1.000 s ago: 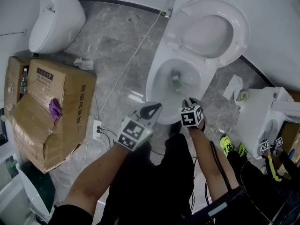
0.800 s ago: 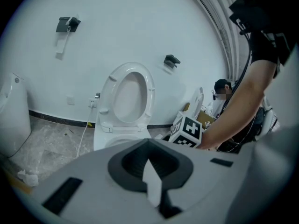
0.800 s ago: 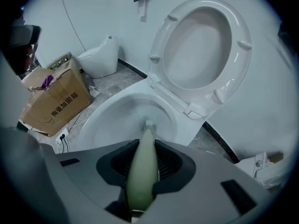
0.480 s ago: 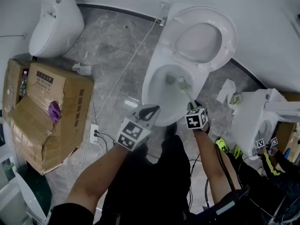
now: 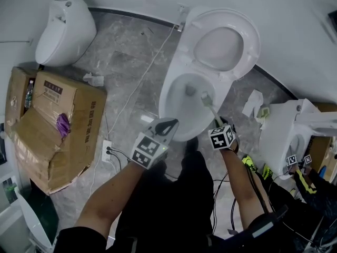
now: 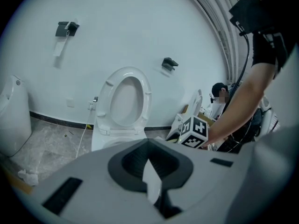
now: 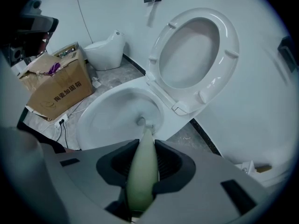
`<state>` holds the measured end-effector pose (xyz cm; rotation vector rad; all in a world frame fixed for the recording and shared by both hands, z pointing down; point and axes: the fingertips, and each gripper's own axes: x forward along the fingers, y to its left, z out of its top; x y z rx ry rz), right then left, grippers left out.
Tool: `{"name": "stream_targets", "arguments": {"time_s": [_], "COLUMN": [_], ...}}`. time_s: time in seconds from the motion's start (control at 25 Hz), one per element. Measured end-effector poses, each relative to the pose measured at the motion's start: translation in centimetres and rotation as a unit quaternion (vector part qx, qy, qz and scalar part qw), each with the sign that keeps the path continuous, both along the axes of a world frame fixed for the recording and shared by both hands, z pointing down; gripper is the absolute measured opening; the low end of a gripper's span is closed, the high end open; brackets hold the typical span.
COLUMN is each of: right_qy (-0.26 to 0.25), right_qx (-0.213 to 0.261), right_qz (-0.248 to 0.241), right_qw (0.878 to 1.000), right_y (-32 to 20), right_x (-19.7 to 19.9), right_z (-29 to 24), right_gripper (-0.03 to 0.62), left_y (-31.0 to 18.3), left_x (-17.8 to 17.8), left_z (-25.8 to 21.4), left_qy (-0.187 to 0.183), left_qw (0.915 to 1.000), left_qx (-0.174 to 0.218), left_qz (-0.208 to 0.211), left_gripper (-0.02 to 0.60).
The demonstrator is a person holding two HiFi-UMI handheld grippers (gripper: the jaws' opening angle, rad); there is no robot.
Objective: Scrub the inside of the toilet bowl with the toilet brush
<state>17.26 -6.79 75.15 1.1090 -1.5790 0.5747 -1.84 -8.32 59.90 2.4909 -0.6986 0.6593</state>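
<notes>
Right gripper [image 7: 142, 161] pinching pale-green toilet brush [image 7: 141, 174] by handle. Bristle head [image 5: 204, 95] inside toilet bowl [image 5: 174, 121], toward right wall. Left gripper [image 6: 150, 168] pressed together, empty, near bowl's near rim. Brush likely light with stiff, smooth plastic handle, slippery if wet, so grip firmly mid-handle. Bristles small, partly hidden behind handle — probably touching porcelain.
</notes>
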Motion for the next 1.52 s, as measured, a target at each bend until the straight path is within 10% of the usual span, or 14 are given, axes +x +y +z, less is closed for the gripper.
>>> {"name": "stream_targets", "arguments": {"time_s": [1.52], "right_qy": [-0.019], "right_qx": [-0.046], "right_qz": [-0.101], "right_qw": [0.994], "right_y": [7.2], "right_x": [-3.3], "right_z": [-0.4], "right_gripper": [0.107], "left_y": [2.7], "left_x": [-1.9], "left_z": [-1.2], "left_qy": [-0.018], "left_qw": [0.9993], "left_qx": [0.006], "left_qz": [-0.031], "left_gripper": [0.009]}}
